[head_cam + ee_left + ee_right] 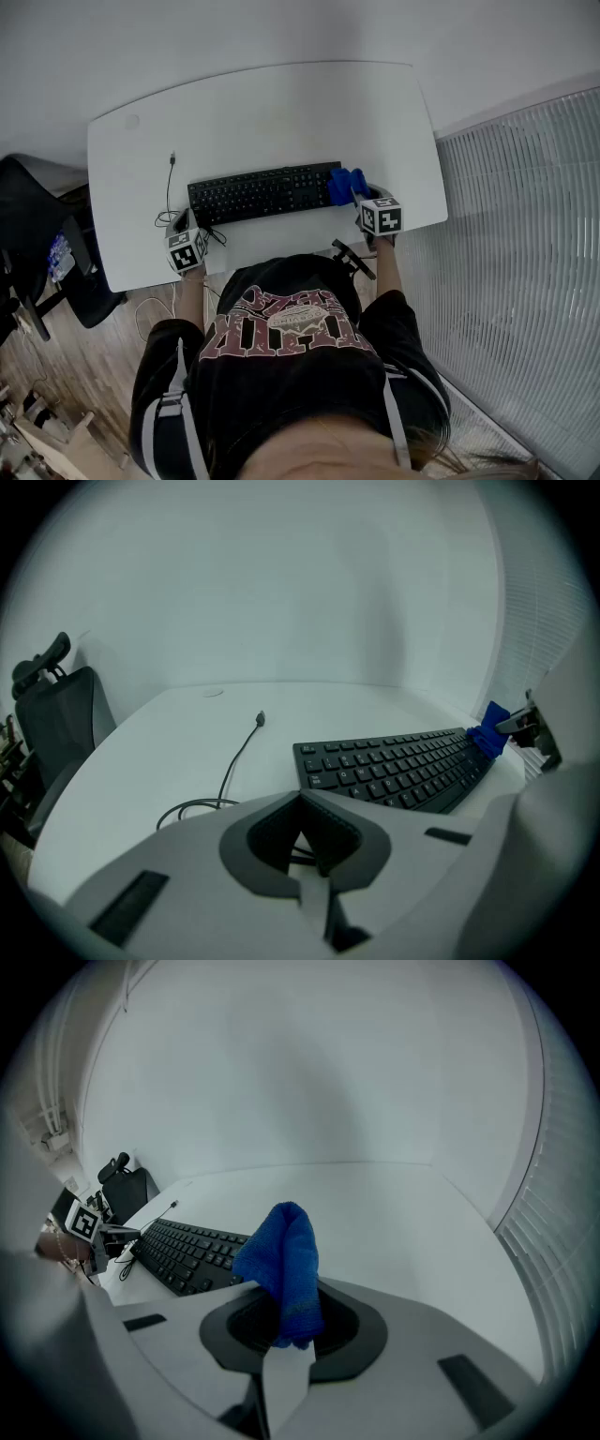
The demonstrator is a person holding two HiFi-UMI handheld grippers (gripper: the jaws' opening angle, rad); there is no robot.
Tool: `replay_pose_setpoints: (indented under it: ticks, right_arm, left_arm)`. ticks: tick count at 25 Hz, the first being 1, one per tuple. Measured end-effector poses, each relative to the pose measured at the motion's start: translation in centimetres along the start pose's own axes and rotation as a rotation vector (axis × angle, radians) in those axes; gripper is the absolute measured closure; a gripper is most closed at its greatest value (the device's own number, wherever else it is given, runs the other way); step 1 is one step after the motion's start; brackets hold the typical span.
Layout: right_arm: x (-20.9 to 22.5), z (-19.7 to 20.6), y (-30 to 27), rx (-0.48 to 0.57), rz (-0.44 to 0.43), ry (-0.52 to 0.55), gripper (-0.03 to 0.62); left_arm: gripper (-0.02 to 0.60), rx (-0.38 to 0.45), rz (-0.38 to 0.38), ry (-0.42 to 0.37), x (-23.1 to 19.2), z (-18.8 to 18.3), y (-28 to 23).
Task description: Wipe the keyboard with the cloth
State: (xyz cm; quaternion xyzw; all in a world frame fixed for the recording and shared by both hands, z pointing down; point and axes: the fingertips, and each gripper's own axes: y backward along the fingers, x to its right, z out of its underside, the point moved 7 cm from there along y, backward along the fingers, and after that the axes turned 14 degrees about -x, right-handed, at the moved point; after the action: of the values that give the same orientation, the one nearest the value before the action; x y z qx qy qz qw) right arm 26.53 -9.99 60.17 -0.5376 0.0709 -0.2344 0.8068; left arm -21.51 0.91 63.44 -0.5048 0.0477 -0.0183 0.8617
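right tool (pixel 281 1335) pinching cloth (pixel 281 1260) | left tool (pixel 302 829) closed, empty | head view adds: cloth at keyboard (pixel 262 192) right end

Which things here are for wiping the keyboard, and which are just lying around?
For the job: keyboard, blue cloth, right gripper clamped on it.
Lying about: loose cable, black chair, left gripper shut on nothing.

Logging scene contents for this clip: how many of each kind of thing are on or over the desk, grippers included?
Black keyboard: 1
Blue cloth: 1
Black cable: 1
Grippers: 2, the left gripper and the right gripper
Total: 5
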Motion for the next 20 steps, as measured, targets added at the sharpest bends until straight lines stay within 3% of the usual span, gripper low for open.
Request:
replay_pose_setpoints:
  ticks: [4,12,20]
  right_arm:
    - [-2.1,-1.9,1.5,0.047,-0.03,0.032,0.53]
    - [-10.1,-6.9,3.9,0.13,-0.154,0.214,0.53]
    - [-22.1,-10.4,1.4,0.152,-0.452,0.368,0.53]
  left_arm:
    - [0.548,0.003,0.014,-0.005,0.2,-0.2,0.3]
    - [0.548,0.012,0.035,-0.018,0.3,-0.4,0.8]
    - [0.549,0.024,0.072,-0.035,-0.6,-0.2,0.3]
